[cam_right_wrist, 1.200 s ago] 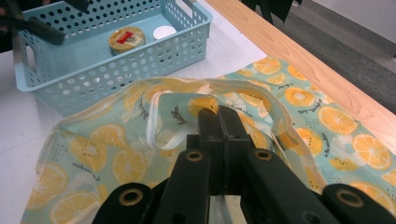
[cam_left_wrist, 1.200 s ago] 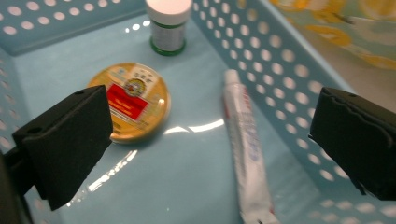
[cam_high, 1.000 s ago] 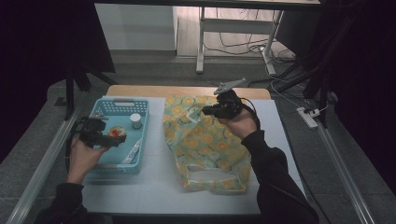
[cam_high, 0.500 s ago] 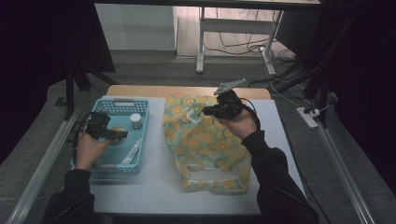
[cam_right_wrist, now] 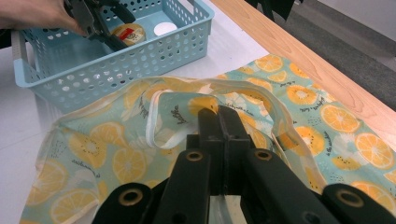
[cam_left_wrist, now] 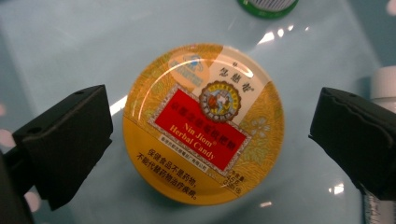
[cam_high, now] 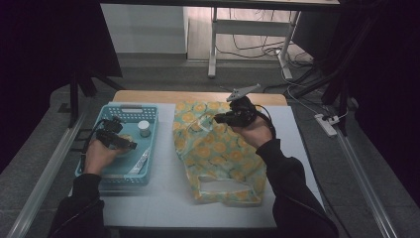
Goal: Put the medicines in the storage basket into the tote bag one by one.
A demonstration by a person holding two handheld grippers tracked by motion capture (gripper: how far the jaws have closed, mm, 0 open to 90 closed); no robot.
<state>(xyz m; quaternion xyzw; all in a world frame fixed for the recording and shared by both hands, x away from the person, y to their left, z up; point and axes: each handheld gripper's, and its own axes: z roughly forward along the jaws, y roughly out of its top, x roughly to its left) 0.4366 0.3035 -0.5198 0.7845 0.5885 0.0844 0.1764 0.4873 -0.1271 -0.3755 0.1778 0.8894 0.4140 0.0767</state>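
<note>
Left gripper hovers low, jaws spread wide either side of the round yellow candy tin, touching neither flank. Tin lies flat, lid up, its red label slanting toward lower right, in the pale blue perforated plastic basket at left of the bench. Right gripper, jaws pressed together, pinches the rim of the orange-print fabric tote bag at centre; whether anything sits between the pads I cannot tell.

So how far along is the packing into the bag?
Barely begun. The right hand-held gripper is shut on the bag, holding its mouth up. The left hand-held gripper is open around the candy tin in the basket. Left: grasp the tin and bag it.
</note>
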